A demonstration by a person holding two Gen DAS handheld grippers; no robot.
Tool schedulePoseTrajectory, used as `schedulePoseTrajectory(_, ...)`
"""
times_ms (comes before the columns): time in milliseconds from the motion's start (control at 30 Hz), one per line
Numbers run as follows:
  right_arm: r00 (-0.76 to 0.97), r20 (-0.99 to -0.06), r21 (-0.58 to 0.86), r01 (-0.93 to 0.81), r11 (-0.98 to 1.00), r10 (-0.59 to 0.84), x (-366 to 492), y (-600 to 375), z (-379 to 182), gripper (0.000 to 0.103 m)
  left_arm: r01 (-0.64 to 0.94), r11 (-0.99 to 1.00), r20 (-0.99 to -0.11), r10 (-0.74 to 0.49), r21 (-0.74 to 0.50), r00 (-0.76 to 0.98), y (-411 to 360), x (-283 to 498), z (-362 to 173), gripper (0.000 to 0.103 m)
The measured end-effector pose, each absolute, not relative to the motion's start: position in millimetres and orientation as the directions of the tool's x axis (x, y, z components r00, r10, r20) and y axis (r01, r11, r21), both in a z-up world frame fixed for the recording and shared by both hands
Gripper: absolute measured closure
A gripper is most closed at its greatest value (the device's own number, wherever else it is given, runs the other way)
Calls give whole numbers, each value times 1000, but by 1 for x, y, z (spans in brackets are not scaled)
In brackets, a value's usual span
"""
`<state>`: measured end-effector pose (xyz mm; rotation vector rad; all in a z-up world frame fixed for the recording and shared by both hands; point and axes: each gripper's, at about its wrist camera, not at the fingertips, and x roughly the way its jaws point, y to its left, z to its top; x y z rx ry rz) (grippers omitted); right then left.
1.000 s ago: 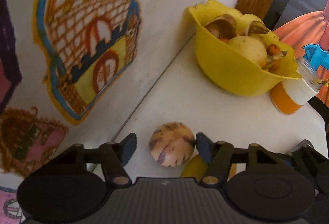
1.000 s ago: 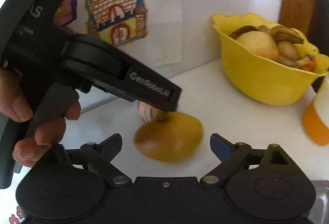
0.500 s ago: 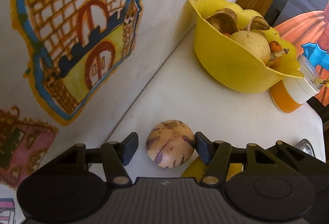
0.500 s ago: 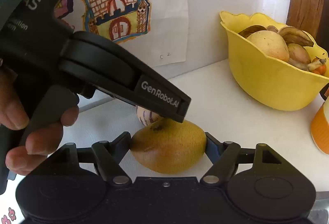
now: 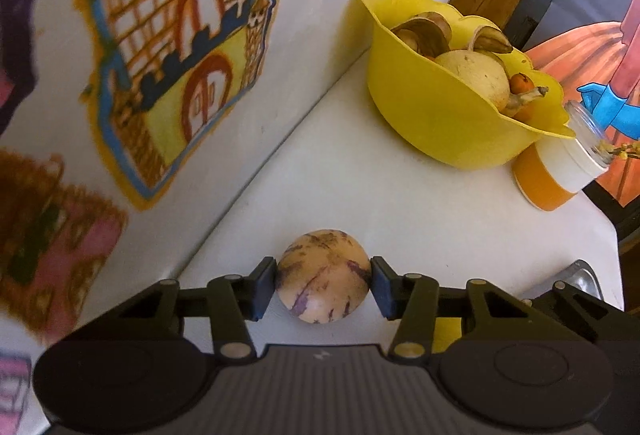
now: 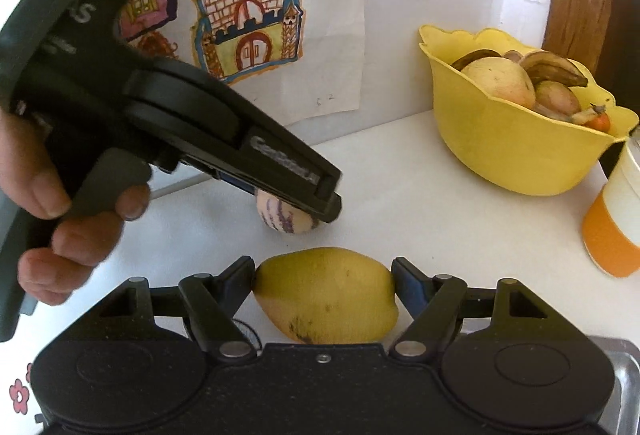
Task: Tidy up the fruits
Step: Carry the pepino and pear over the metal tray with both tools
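My left gripper (image 5: 323, 284) is shut on a round cream fruit with purple streaks (image 5: 323, 275), low over the white counter (image 5: 384, 203). In the right wrist view the same striped fruit (image 6: 280, 217) shows partly hidden under the left gripper body (image 6: 200, 131). My right gripper (image 6: 324, 287) is shut on a yellow mango (image 6: 326, 295) just in front of it. A yellow bowl (image 5: 440, 115) with several fruits stands at the far right against the wall; it also shows in the right wrist view (image 6: 516, 151).
An orange and white cup (image 5: 552, 175) stands right of the bowl, also in the right wrist view (image 6: 616, 219). Children's drawings (image 5: 180, 35) cover the wall on the left. A metal edge (image 5: 580, 275) lies at the counter's near right.
Both grippers have closed: the left on the striped fruit, the right on the mango. The mango has come to rest between the right fingers.
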<state>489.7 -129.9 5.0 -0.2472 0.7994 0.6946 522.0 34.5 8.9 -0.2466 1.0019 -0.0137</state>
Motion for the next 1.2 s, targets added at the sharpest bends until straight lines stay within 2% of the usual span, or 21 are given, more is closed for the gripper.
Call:
schedulePoseTrajectory(400,501,-724,42,-654,756,474,467,-142,20,27,-67,973,-806,-144,-221,574,28,487,39,49)
schedulePoseTrajectory(700,557,-673,54,-619,783,487,445,-184,43,27,-49,977,-792,-137,-207,595,20,467,62,49)
schedulePoseTrajectory(967,660,-650,9,-488,873,376,437,-255,67,27,4,977,-775,-173,-215,608,-7,457,75,49)
schedulePoseTrajectory(1200,696,-662,-3,-371,929,276,442,-305,49,27,78,956,-747,-270,-282,608,-51,463,68,49)
